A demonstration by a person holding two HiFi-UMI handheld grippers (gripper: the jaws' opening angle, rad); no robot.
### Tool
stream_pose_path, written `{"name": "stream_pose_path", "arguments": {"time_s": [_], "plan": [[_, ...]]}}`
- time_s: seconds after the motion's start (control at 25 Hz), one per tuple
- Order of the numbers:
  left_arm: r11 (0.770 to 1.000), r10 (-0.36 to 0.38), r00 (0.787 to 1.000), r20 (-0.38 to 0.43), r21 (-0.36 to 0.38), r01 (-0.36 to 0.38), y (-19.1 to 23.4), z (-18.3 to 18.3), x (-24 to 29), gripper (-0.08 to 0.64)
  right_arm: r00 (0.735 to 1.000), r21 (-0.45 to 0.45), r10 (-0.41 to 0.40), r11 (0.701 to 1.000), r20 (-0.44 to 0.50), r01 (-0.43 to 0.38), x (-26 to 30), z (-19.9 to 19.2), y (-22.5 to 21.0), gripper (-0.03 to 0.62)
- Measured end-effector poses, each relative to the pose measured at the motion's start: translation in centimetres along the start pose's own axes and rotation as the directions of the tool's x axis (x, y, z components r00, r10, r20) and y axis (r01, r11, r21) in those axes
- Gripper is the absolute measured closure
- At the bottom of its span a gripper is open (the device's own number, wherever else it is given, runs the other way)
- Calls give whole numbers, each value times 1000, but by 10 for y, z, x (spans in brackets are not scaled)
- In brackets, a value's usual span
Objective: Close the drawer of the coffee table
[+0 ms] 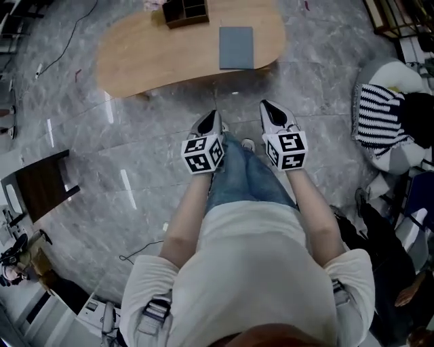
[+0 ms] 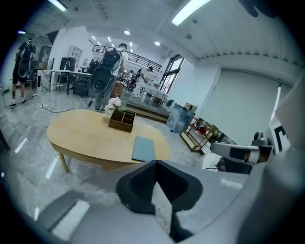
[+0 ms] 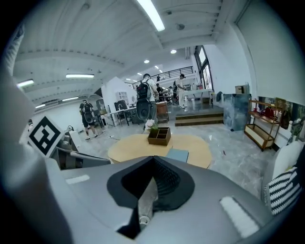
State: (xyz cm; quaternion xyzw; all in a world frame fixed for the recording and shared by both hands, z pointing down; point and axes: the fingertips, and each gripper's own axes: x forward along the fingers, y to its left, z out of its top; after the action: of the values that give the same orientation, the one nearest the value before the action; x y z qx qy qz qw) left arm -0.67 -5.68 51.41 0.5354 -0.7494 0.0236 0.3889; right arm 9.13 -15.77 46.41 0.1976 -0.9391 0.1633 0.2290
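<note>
Here left hand-held gripper (image 1: 214,115), right hand-held gripper (image 1: 266,106): jaws together, empty; coffee table (image 1: 169,54) apart, drawer hidden.

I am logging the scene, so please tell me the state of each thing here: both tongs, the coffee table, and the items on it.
Left tongs: shut, empty.
Right tongs: shut, empty.
Coffee table: upright; no drawer sticks out on the sides in view.
Wooden organizer box: upright on the table, open at top.
Grey pad: flat on the table, closed.
</note>
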Motion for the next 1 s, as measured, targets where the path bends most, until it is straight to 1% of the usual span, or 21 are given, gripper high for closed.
{"name": "stream_pose_path", "arguments": {"time_s": [0.16, 0.28, 0.44, 0.64, 0.84, 1.0], "plan": [[1000, -15, 999, 39, 10, 14, -23, 26, -38, 560, 998, -3, 27, 1000, 50, -27, -38, 31, 19, 594], [1000, -20, 999, 48, 9, 20, -39, 37, -60, 560, 997, 2, 43, 999, 69, -44, -62, 44, 27, 594], [999, -33, 996, 80, 28, 31, -60, 53, -80, 560, 992, 7, 70, 997, 101, -71, -84, 63, 32, 594], [997, -64, 991, 121, 50, 58, -77, 69, -98, 560, 985, -30, 103, 995, 135, -100, -101, 81, 44, 594], [996, -72, 986, 148, 60, 63, -81, 81, -106, 560, 983, -80, 114, 991, 143, -103, -104, 91, 49, 595], [995, -70, 986, 151, 76, 59, -82, 83, -105, 560, 981, -78, 105, 993, 160, -94, -103, 98, 45, 595]]}}
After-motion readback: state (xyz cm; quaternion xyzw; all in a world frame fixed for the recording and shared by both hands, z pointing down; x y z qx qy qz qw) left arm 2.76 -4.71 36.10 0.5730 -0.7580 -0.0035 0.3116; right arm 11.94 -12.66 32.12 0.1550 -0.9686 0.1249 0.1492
